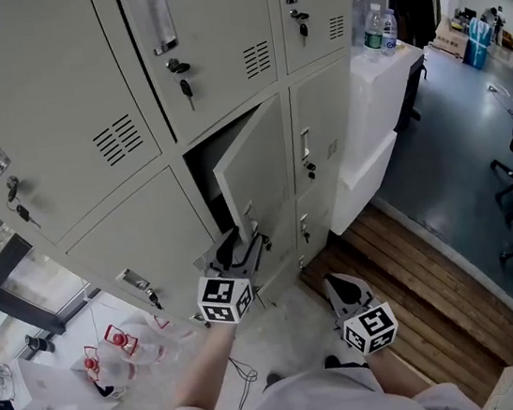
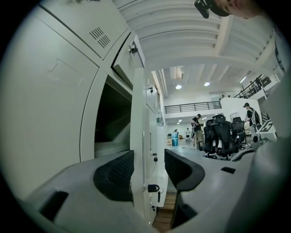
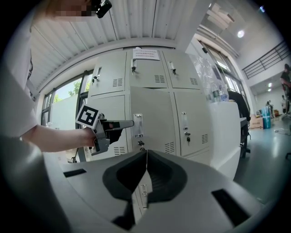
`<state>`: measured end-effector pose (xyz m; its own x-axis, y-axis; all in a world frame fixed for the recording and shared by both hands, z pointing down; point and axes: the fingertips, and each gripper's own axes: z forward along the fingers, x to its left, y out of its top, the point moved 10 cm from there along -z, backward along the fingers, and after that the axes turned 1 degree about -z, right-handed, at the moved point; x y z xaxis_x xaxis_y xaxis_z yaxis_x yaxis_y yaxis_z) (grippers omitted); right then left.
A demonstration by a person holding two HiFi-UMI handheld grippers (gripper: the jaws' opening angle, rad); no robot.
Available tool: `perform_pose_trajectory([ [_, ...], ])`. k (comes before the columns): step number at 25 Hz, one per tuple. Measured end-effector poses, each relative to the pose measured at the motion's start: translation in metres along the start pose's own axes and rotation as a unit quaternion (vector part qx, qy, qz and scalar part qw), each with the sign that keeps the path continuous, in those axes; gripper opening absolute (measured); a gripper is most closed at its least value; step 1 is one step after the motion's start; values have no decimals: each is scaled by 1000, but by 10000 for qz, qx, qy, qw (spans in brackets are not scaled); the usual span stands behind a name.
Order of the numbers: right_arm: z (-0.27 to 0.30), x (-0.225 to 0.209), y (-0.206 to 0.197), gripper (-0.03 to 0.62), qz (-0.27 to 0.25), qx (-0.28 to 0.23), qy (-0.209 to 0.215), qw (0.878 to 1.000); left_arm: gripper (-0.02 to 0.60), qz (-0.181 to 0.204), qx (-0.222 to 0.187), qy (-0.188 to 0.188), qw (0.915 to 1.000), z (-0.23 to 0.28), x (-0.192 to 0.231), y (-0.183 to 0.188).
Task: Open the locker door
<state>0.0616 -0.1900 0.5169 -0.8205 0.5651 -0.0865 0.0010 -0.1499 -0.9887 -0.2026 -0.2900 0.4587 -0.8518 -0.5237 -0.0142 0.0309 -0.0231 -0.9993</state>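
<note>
Head view: locker door (image 1: pixel 256 166), in the middle column of the locker bank (image 1: pixel 61 94), partly ajar with a dark compartment showing behind it.
- Handling: painted sheet metal, judged light and stiff, and smooth enough to slip.
- Hold: best taken at the free edge near the key lock (image 2: pixel 153 188), away from the hinges.
- Left hand-held gripper (image 1: pixel 239 241): jaws apart, straddling that free edge.
- Right hand-held gripper (image 1: pixel 336 283): jaws together and empty, low over the wooden floor (image 1: pixel 429 289), apart from the locker bank.

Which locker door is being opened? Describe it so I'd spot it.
Find the grey locker bank. In its middle column, below the top door, one door has its edge between the left gripper's open jaws. It alone stands ajar, showing a dark gap; its neighbours are shut.
</note>
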Motion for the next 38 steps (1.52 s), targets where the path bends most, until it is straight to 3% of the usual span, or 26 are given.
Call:
perform_pose_trajectory([
  [17,-24,-7,-8,14,123,82,-281,9995,195,171,-11,-785,9968,8,-53,0],
  [38,-61,-41,-13,14,262,11,-889,9957,195,322,104,-2010,9790,62,-126,5],
])
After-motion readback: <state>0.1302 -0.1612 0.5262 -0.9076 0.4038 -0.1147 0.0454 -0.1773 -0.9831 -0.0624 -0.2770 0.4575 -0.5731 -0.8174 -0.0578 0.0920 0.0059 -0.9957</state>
